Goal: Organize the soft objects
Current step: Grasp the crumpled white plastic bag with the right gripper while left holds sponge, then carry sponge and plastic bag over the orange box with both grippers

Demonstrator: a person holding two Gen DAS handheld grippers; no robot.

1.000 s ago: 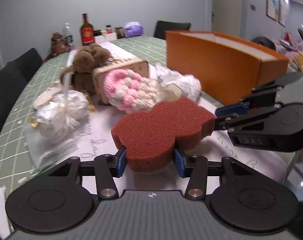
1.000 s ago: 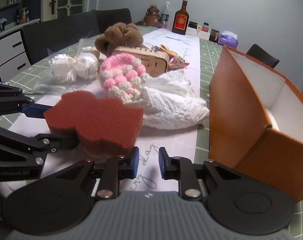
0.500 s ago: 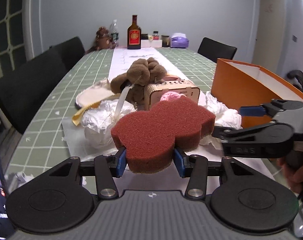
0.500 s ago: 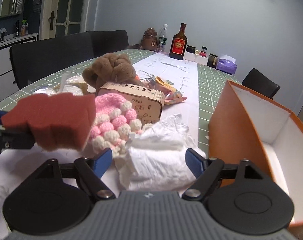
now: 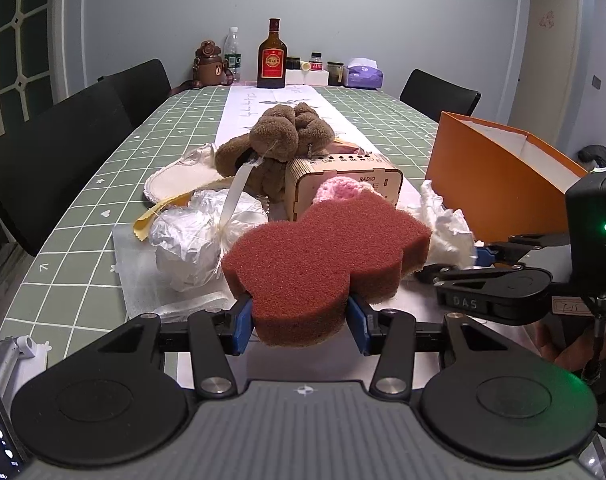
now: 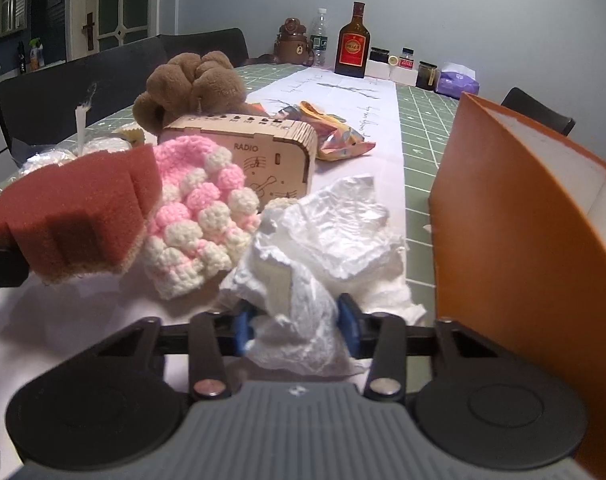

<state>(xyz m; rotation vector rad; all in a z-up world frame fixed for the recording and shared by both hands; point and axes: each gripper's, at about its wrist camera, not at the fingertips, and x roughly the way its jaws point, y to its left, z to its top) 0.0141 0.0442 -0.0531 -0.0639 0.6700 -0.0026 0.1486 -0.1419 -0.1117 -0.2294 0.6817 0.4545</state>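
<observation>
Gathering is the step in hand. Left tongs (image 5: 299,322) grip one red-brown sponge (image 5: 327,264) by its near lobe, raised above the worktop (image 5: 83,208). Right tongs (image 6: 297,326) are closing around one crumpled white plastic bag (image 6: 319,240), just beside the single orange box (image 6: 523,216). Next, I judge, both loads need lifting over the box's wall and releasing inside. Left lying: one pink-and-cream knitted hat (image 6: 199,216), one brown plush toy (image 6: 191,80), one wrapped white bundle (image 5: 195,236).
</observation>
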